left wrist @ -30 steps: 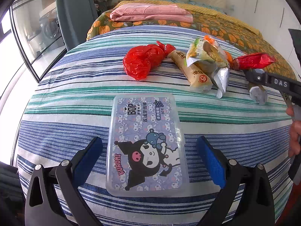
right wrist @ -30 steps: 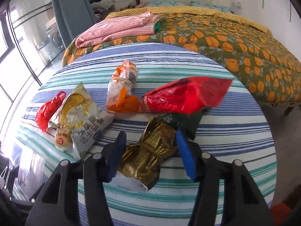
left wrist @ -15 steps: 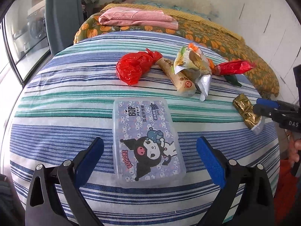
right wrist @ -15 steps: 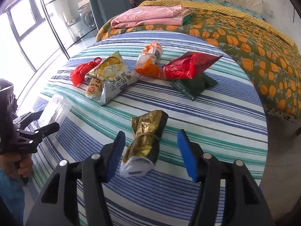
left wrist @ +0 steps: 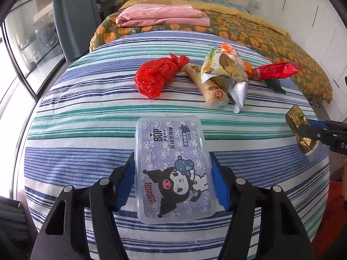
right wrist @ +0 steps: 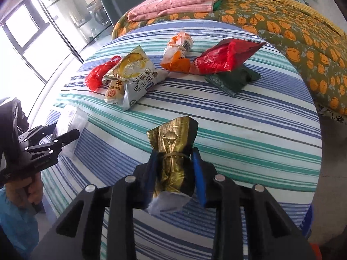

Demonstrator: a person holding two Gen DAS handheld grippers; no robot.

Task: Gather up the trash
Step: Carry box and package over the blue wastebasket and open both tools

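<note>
On the striped bedcover, your left gripper had just clamped the clear plastic cartoon box; your right gripper pinched the crumpled gold foil wrapper, both ready for lifting.

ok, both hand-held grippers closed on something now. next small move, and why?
Probably lift both straight up. The left hand-held gripper has just closed on the clear plastic box, the right hand-held gripper on the gold wrapper, and both items appear to rest on the striped cloth.
</note>
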